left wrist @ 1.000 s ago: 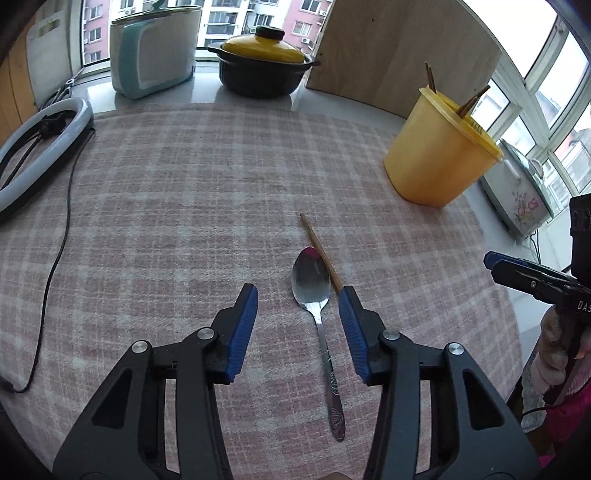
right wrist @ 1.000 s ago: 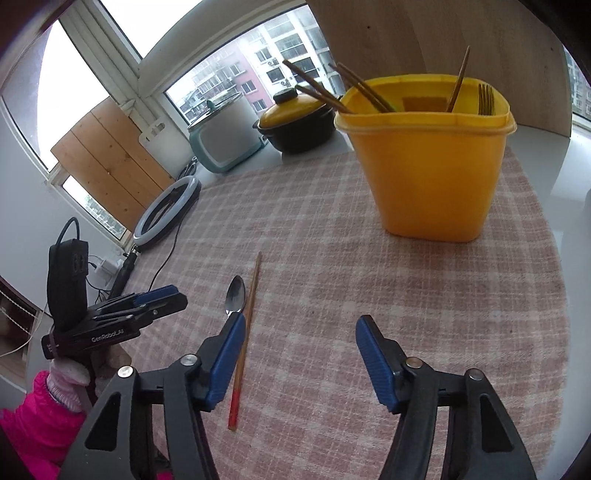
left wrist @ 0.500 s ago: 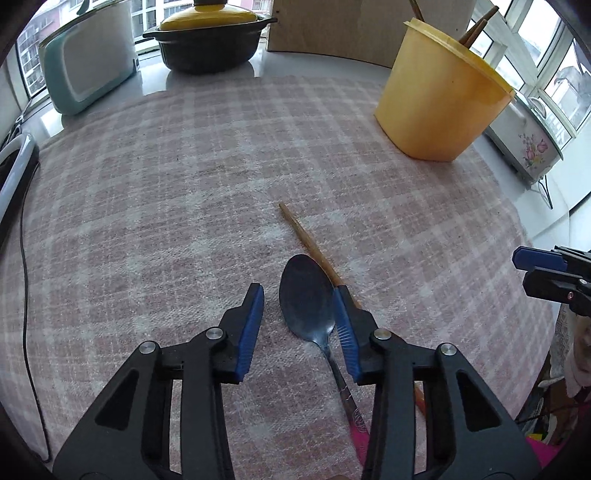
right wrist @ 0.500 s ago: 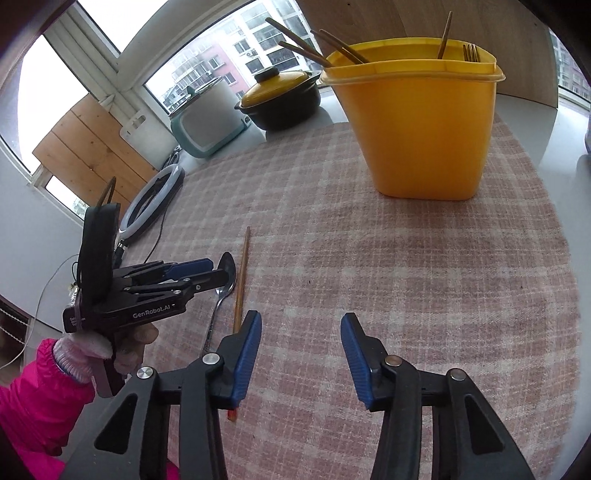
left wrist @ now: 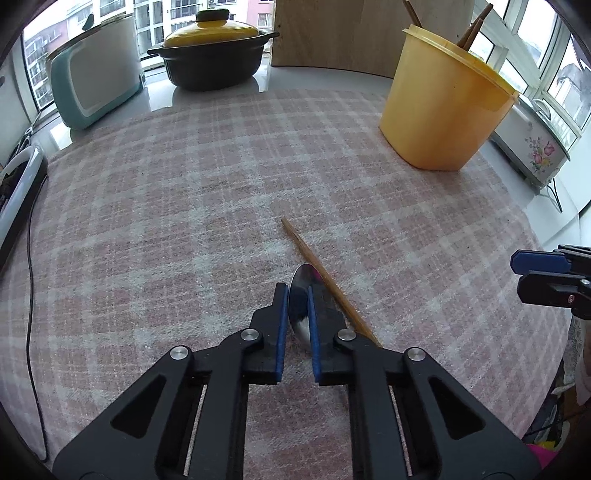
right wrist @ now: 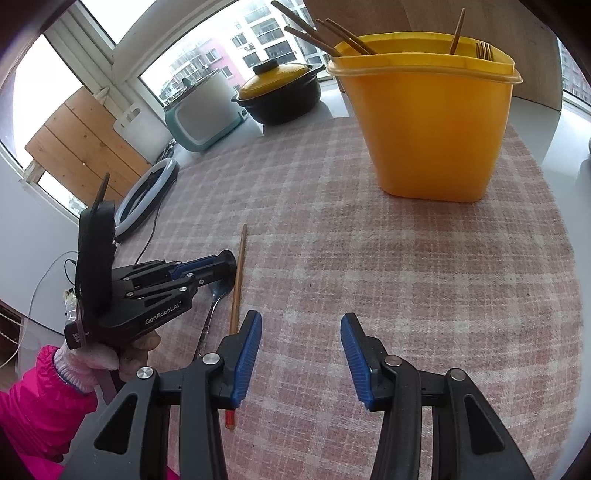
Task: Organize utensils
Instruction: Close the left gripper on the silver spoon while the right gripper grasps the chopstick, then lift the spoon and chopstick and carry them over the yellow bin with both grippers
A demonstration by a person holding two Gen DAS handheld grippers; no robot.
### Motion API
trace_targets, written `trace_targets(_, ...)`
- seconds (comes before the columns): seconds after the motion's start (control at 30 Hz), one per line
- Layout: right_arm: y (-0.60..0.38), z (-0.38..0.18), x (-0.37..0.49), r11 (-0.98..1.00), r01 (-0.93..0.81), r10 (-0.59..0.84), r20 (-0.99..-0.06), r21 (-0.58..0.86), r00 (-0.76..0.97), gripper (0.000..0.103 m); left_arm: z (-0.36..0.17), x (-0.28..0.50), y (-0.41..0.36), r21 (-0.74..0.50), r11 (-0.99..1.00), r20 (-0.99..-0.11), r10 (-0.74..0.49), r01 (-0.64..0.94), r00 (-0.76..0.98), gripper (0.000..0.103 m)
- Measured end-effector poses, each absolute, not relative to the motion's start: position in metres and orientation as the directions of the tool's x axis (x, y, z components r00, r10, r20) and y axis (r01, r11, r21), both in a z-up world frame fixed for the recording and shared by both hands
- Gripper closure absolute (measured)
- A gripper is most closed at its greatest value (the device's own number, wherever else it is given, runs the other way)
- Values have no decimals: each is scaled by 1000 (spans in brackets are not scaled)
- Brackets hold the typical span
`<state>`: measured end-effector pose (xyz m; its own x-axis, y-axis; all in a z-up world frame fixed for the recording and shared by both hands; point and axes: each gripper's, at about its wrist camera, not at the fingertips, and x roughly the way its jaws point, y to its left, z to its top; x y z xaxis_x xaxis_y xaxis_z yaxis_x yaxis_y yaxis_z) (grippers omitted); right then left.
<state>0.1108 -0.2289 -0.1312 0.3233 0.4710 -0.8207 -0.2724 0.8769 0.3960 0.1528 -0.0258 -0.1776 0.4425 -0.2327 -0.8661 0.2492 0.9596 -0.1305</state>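
My left gripper [left wrist: 296, 291] is shut on the bowl of a metal spoon [left wrist: 300, 295] that lies on the checked tablecloth; it also shows in the right wrist view [right wrist: 218, 267]. The spoon's handle [right wrist: 207, 328] lies on the cloth behind it. A wooden chopstick [left wrist: 325, 273] with a red end lies just right of the spoon. My right gripper [right wrist: 301, 350] is open and empty, hovering low over the cloth to the right of the chopstick [right wrist: 236, 295]. A yellow utensil bin [right wrist: 428, 122] with chopsticks and a fork stands at the far right.
A black pot with a yellow lid [left wrist: 212, 55] and a teal-and-white appliance [left wrist: 94, 81] stand at the back. A ring light [right wrist: 147, 195] with its cable lies at the left edge. A wooden board [left wrist: 332, 33] leans behind the bin [left wrist: 443, 107].
My left gripper moved forward and down over the spoon and closed its jaws on the bowl. My right gripper came a little nearer the chopstick and stays open.
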Motion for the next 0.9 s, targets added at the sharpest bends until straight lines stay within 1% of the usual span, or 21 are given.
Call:
trace_targets(0.1, -221, -134, 115, 869, -287, 481, -822, 403, 304, 58, -176, 151, -23, -140, 958, -862, -241, 249, 446, 98)
trace_targets(0.23, -207, -139, 122, 861, -313, 486, -831, 401, 272, 65, -175, 145, -19, -150, 961, -857, -244, 233, 454, 100)
trace_targets(0.37, -188, -144, 129, 848, -349, 491, -839, 399, 234, 70, -175, 138, -9, -142, 967, -857, -227, 213, 463, 100)
trace_targets(0.6, -142, -150, 144, 822, -449, 463, -870, 349, 170, 72, -172, 125, 19, -158, 977, -854, -208, 143, 476, 100)
trace_targets(0.7, -124, -154, 154, 819, -477, 430, -891, 319, 142, 76, -172, 121, 28, -170, 978, -854, -207, 121, 477, 100)
trace_targets(0.9, -104, -166, 177, 835, -457, 386, -918, 306, 93, 79, -171, 118, 38, -177, 979, -853, -202, 97, 482, 100)
